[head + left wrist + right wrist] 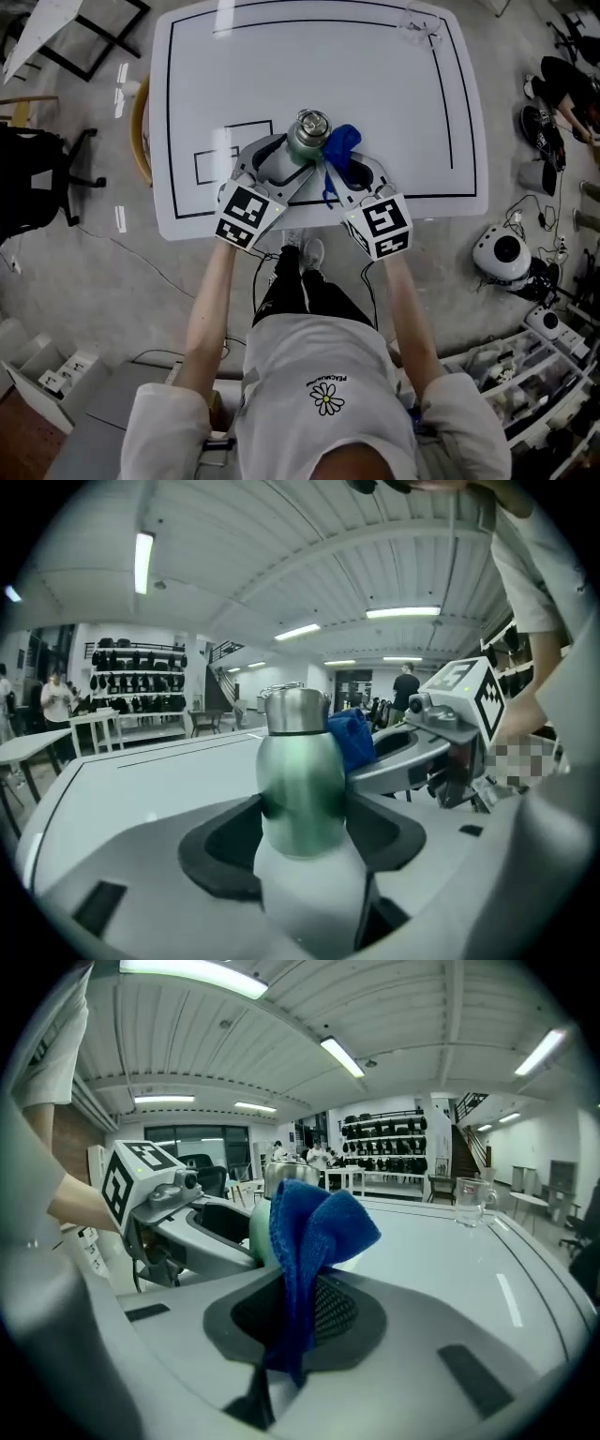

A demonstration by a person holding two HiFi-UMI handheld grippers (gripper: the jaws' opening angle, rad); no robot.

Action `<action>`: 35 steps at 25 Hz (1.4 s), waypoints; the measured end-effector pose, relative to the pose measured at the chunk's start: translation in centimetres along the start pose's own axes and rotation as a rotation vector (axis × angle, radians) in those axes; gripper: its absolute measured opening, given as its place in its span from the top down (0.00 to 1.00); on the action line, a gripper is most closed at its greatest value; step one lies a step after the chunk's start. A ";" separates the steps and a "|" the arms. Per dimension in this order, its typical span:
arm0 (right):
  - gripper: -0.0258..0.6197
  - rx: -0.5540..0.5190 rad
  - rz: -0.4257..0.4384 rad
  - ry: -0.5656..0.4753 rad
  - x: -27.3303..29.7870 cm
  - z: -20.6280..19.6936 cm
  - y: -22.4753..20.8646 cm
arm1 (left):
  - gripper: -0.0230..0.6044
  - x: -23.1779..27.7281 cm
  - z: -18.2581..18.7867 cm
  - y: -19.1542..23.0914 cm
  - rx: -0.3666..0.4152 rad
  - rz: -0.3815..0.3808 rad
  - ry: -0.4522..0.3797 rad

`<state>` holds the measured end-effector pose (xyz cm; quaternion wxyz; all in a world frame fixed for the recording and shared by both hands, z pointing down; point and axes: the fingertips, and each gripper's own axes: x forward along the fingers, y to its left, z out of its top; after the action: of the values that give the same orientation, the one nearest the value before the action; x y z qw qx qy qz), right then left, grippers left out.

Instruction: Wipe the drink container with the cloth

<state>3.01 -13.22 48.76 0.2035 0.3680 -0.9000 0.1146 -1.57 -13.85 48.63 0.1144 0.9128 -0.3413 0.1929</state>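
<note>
The drink container [307, 139] is a bottle with a green upper body, a white lower body and a steel cap. It stands upright over the white table [281, 66] near its front edge. My left gripper [281, 155] is shut on its lower body, and both black pads [225, 841] press the bottle [300, 789]. My right gripper [352, 169] is shut on a blue cloth [342, 142]. The cloth [309, 1241] sticks up from the jaws and lies against the bottle's right side near the neck [255, 1232]. In the left gripper view the cloth [353, 738] shows behind the bottle.
A clear glass mug [417, 23] stands at the table's far right corner, also seen in the right gripper view [472, 1202]. Black lines mark a border and a small rectangle [214, 164] on the table. Chairs and gear lie on the floor around it.
</note>
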 end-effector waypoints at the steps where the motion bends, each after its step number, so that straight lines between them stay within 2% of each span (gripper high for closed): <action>1: 0.90 -0.004 -0.006 -0.003 0.2 0.1 -0.3 | 0.54 -0.2 -0.2 0.0 -0.004 0.014 0.004; 4: 0.90 0.031 -0.041 -0.011 0.0 -0.2 -1.5 | 0.59 -0.9 -0.8 -1.4 -0.040 0.015 0.011; 9: 0.90 0.082 -0.041 -0.035 -0.6 -0.6 -0.6 | 0.59 -1.8 -1.5 -3.3 -0.082 0.017 0.020; 14: 0.89 0.100 -0.022 -0.049 -1.4 -0.6 1.2 | 0.62 -2.0 -1.4 -5.9 -0.061 -0.024 0.020; 16: 0.90 0.102 -0.024 -0.050 -1.7 -0.8 1.6 | 0.62 -2.2 -1.2 -6.2 -0.041 -0.007 0.015; 18: 0.89 0.117 -0.033 -0.047 -1.9 -1.1 1.5 | 0.58 -3.1 -0.6 -4.9 -0.066 0.038 -0.019; 19: 0.89 0.122 -0.035 -0.047 -2.0 -1.2 1.4 | 0.50 -3.5 -0.2 -4.0 -0.083 0.047 -0.038; 20: 0.89 0.122 -0.035 -0.049 -2.1 -1.2 1.4 | 0.43 -3.6 0.0 -3.1 -0.092 0.043 -0.049; 22: 0.90 0.116 -0.035 -0.052 -2.1 -1.0 1.5 | 0.38 -2.8 0.2 -1.6 -0.095 0.005 -0.047; 25: 0.89 0.120 -0.036 -0.050 -2.0 -1.1 2.0 | 0.35 -1.1 -0.2 -1.1 -0.087 -0.073 -0.012; 28: 0.90 0.124 -0.042 -0.052 -1.8 -1.2 2.1 | 0.35 -0.6 -0.8 -2.2 -0.060 -0.127 0.032; 35: 0.90 0.124 -0.057 -0.055 -2.1 -1.4 2.7 | 0.36 -1.8 -2.1 -4.9 -0.061 -0.113 0.049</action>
<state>2.80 -9.52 48.90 0.1586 0.4086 -0.8856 0.1539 -0.08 -8.44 49.35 0.1611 0.9217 -0.2920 0.1979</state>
